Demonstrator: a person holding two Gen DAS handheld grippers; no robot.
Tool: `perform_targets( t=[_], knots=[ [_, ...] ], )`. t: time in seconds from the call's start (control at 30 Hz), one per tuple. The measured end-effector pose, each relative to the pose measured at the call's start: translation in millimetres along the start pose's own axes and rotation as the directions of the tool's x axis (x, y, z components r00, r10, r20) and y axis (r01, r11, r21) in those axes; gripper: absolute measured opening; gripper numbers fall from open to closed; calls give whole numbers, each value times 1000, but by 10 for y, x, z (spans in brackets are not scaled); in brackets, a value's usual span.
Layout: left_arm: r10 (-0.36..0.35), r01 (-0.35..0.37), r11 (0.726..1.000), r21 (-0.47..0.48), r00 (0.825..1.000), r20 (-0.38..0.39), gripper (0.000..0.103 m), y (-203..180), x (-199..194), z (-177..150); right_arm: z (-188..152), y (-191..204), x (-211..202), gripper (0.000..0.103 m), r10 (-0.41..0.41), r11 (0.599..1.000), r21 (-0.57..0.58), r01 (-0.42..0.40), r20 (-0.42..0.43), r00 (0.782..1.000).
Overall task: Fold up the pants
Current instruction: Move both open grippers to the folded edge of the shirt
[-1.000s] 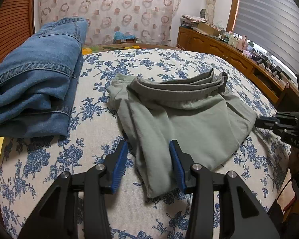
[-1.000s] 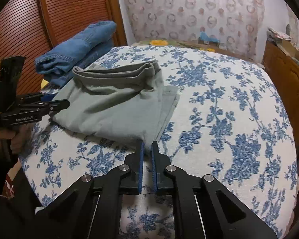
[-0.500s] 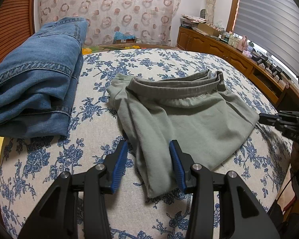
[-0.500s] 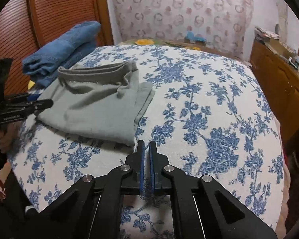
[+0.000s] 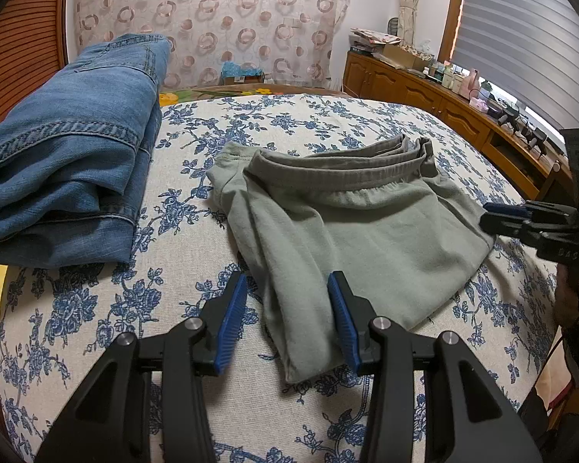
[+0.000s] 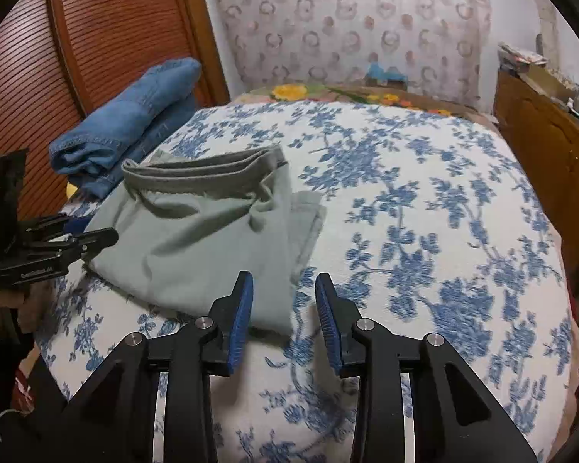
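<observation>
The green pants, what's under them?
The green pants lie folded on the blue-flowered bedcover, which shows all around them. The patch of cover right beneath is hidden, and so is anything tucked between the folded layers.

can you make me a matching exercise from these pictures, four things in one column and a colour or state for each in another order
Things:
1. jeans
2. green pants
3. bed cover
4. right claw

Colour or state:
a. white with blue flowers
b. open, nothing pinched between its pads
c. blue denim, folded at the side of the bed
d. grey-green, folded flat in the middle

Right pairs: 1-c, 2-d, 3-a, 4-b
</observation>
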State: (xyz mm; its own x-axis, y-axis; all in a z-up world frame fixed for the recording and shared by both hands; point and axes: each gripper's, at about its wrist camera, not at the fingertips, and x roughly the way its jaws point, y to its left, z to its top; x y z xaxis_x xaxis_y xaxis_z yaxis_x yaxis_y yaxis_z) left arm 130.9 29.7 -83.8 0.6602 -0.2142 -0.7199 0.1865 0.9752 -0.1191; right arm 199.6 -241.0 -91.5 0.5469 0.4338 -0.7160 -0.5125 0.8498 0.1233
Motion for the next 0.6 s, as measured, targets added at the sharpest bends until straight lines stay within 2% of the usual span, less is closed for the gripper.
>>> perform_targets(
  t=[0.17,0.4,0.6],
  knots=[
    [28,-28,1000,15,1000,15,44,-57,-107,-37,-35,29,86,35,-5,1000,-7,5,-20,1000],
    [25,-26,999,42,999,24,43,-158,-255,-132,-59,81,106,36,-27,999,-36,27,-21,999],
    [4,-4,1000,15,1000,4,36,-101,-194,-194,-60,73,109,37,-19,999,-32,18,-20,1000]
  ],
)
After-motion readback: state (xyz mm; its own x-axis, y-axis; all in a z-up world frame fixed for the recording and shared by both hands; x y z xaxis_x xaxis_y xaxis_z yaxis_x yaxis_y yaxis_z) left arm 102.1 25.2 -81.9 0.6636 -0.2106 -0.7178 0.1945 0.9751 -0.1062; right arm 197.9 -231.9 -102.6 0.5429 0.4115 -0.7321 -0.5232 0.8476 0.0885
